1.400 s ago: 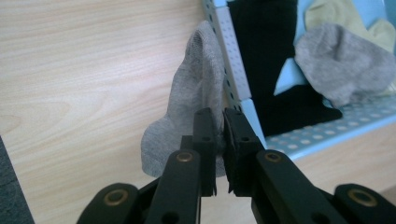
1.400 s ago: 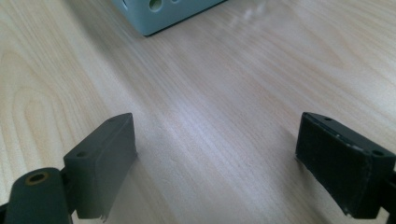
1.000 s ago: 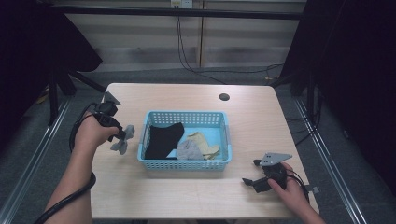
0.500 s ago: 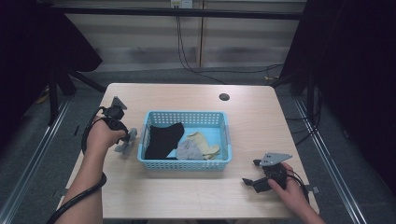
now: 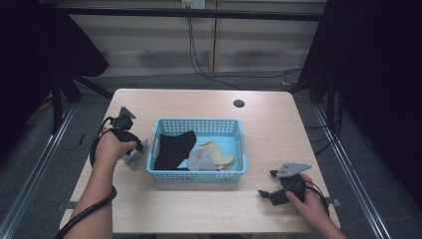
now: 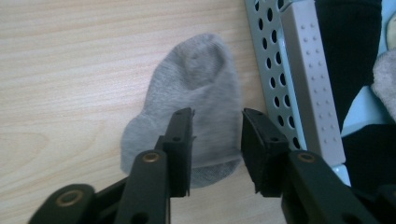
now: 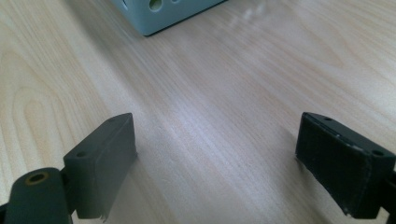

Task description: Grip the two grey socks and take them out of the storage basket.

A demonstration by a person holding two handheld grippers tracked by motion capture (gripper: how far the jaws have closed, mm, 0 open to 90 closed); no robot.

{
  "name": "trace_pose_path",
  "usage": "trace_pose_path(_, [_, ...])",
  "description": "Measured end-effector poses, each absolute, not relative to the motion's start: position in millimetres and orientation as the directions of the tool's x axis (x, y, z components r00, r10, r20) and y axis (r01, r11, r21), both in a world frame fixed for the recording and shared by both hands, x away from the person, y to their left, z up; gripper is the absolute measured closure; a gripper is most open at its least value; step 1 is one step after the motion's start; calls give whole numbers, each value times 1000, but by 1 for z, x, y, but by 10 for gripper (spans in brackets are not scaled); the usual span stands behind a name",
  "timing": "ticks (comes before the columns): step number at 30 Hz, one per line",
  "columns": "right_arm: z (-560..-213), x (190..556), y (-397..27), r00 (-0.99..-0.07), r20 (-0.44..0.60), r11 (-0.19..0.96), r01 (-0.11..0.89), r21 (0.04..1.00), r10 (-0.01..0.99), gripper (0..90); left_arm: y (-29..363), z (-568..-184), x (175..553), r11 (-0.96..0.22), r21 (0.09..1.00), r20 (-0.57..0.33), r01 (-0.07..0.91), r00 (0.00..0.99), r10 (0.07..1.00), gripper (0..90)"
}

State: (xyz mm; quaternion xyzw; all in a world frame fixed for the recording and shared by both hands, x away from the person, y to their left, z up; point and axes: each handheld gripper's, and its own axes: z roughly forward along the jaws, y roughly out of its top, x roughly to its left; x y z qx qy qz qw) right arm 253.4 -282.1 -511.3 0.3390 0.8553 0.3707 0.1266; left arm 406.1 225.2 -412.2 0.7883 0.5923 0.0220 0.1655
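Now lying flat on the wooden table (image 5: pixel 199 209), just beside the blue basket's (image 6: pixel 299 84) left wall: 1 grey sock (image 6: pixel 196 107). Above it, left gripper (image 6: pixel 217 135), just opened, pads parted and off the cloth. Near the basket's right corner, right gripper (image 7: pixel 215 163), spread wide, grasping nothing.

Even overhead light brightens the counter (image 5: pixel 199 209) while the surroundings stay dark; a pale glare streaks the wood, and close-up edges blur.
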Motion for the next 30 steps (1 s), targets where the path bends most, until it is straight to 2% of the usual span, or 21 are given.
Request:
trace_pose_path(8, [-511,254,-282,-739,32,495,482,723,673,118,223,-396,400,-251,298,-151,921,305,940,523])
trace_pose_path(17, [-511,254,-282,-739,33,495,483,723,673,118,196,-375,393,-319,330,-173,888,389,905,448])
trace_pose_path(24, [-511,254,-282,-739,32,496,483,722,673,118,174,-366,387,-374,358,-175,855,455,873,422])
trace_pose_path(30, [-511,254,-282,-739,32,496,483,722,673,118,160,-368,384,-380,367,-199,849,470,860,409])
